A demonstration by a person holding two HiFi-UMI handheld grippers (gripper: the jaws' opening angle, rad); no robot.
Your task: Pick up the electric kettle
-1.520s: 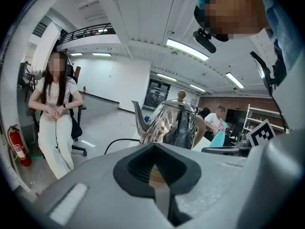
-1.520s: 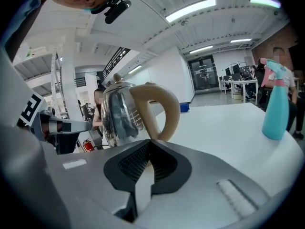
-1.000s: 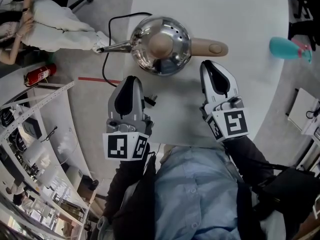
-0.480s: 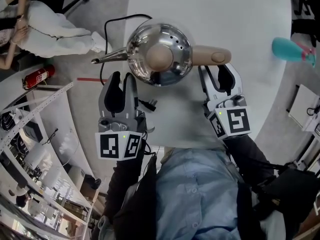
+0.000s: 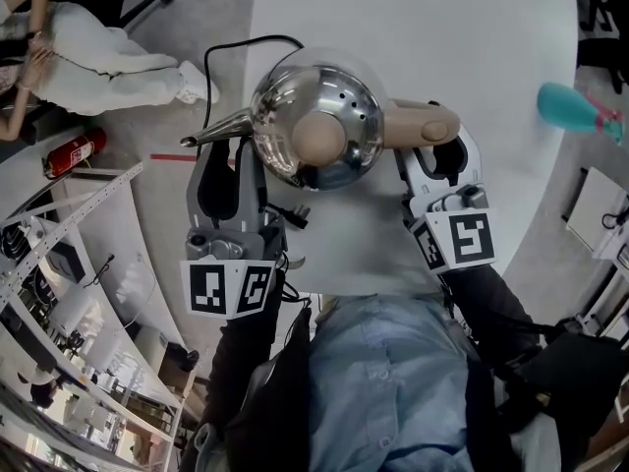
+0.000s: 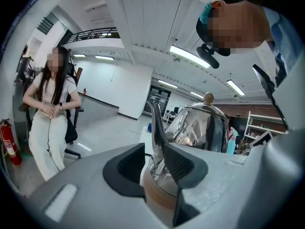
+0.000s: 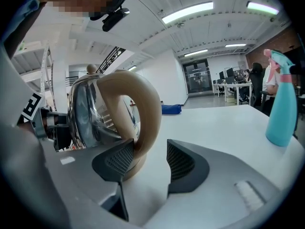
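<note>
1. Electric kettle (image 5: 314, 116) of polished steel, round-bodied with a beige knob on its lid, appears to sit on the white table (image 5: 442, 28) at its near left edge, just in front of the person
2. Its thin curved steel spout (image 5: 211, 126) points left, out past the table's edge, and its beige loop handle (image 5: 423, 123) points right
3. Left tool (image 5: 231, 152) has its jaws apart; in the left gripper view the spout (image 6: 156, 123) rises between them at its root, with the kettle's (image 6: 200, 125) beige base just behind, and neither pad looks pressed home
4. Right tool (image 5: 435, 157) is likewise spread, its jaws on either side of the lower end of the handle (image 7: 143, 104); the left pad seems to touch the handle and the other stands clear
5. Judged from this, the step in hand is setting both tools for the grasp; the lift has not begun
6. Next move calls for the right tool (image 7: 150, 159) to close firmly on the handle, since that carries the weight, while the left tool (image 6: 155, 163) steadies the spout side, then a level rise
7. Black power cord (image 5: 221, 52) loops off the table's far left side and may drag as the kettle comes up
8. Teal spray bottle (image 5: 575, 101) stands well apart at the right
</note>
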